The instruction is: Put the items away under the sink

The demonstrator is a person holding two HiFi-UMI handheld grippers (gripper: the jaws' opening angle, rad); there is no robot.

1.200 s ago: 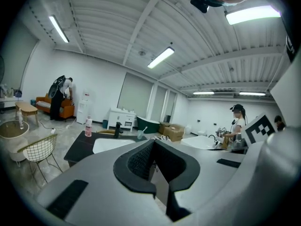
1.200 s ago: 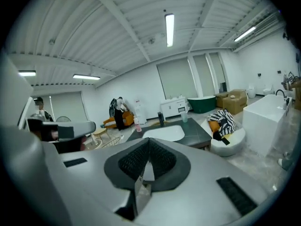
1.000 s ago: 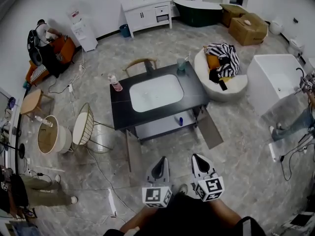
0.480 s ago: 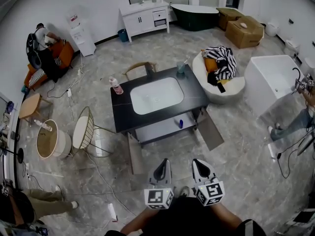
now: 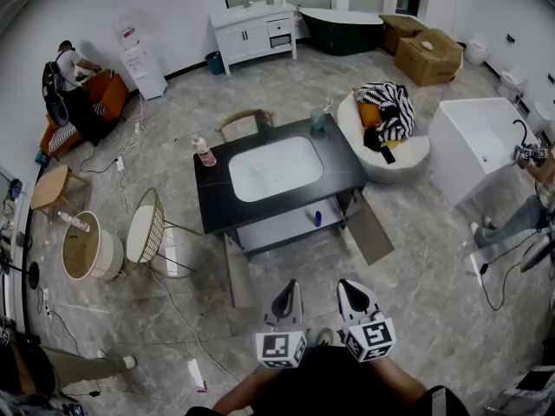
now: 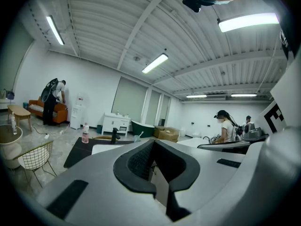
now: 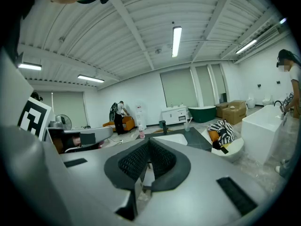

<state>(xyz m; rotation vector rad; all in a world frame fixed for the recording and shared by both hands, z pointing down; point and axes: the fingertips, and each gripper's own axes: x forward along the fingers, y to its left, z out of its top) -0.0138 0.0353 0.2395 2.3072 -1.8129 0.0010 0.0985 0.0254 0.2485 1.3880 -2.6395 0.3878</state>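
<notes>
The black vanity (image 5: 212,193) with its white sink basin (image 5: 276,167) stands mid-room in the head view, both cabinet doors (image 5: 371,230) swung open. A pink bottle (image 5: 205,150) stands on the counter's left end and a cup with a toothbrush (image 5: 318,120) at its far right corner. A small blue item (image 5: 317,217) lies on the shelf under the sink. My left gripper (image 5: 289,288) and right gripper (image 5: 348,282) hover side by side well short of the vanity, both shut and empty. The bottle (image 6: 85,133) and cup (image 7: 187,126) show far beyond the jaws.
A wire chair (image 5: 143,225) and a round basket (image 5: 82,245) stand left of the vanity, and a wooden chair (image 5: 245,115) behind it. A white beanbag (image 5: 408,150) with striped cloth and a white tub (image 5: 477,141) are on the right. Cables (image 5: 186,319) trail across the floor.
The view has shifted slightly towards the vanity. A person at the lower left has walked mostly out of frame. Both grippers stay shut, side by side.
</notes>
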